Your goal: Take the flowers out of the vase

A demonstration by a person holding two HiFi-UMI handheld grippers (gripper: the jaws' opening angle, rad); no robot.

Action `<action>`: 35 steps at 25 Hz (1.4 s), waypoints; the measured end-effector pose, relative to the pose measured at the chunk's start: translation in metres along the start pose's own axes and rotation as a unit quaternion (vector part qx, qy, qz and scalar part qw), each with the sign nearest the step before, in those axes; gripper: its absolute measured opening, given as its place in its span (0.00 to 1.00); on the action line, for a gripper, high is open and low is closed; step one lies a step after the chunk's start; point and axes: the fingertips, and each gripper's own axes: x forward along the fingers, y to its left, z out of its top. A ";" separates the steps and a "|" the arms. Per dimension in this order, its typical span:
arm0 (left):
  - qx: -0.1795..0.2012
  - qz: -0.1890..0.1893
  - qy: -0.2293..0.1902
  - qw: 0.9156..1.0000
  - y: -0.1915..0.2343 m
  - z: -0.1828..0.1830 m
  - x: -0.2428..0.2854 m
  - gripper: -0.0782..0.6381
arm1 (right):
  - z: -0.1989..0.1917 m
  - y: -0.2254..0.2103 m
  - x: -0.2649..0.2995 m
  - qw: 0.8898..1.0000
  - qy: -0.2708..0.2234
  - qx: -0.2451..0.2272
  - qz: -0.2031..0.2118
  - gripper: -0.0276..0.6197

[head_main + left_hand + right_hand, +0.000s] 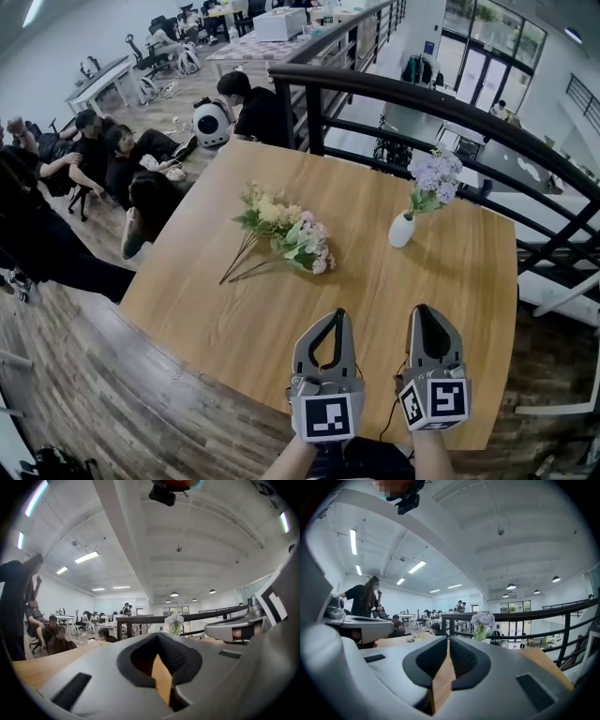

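A wooden table (450,309) stands beside a black railing (422,98), people (112,155) seated beyond.

readable text: none | labels, brands: none | numbers, signs: none | any print too small or blurred

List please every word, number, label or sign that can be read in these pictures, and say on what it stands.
No readable word or number in any view.
Marker cube on the left gripper: black and white squares only, no letters.
Marker cube on the right gripper: the same, a pattern and no text.
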 end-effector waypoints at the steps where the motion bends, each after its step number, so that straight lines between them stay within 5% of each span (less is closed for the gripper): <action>1: -0.001 -0.002 0.001 1.000 0.002 -0.001 0.003 0.13 | -0.001 -0.001 0.005 1.000 0.000 -0.003 -0.004 0.08; 22: -0.027 -0.019 0.055 0.998 0.005 -0.047 0.048 0.13 | -0.022 -0.037 0.071 1.000 0.025 0.006 -0.017 0.09; 35: -0.032 -0.022 0.060 0.997 -0.012 -0.066 0.076 0.13 | -0.047 -0.063 0.118 0.997 0.062 0.029 0.022 0.25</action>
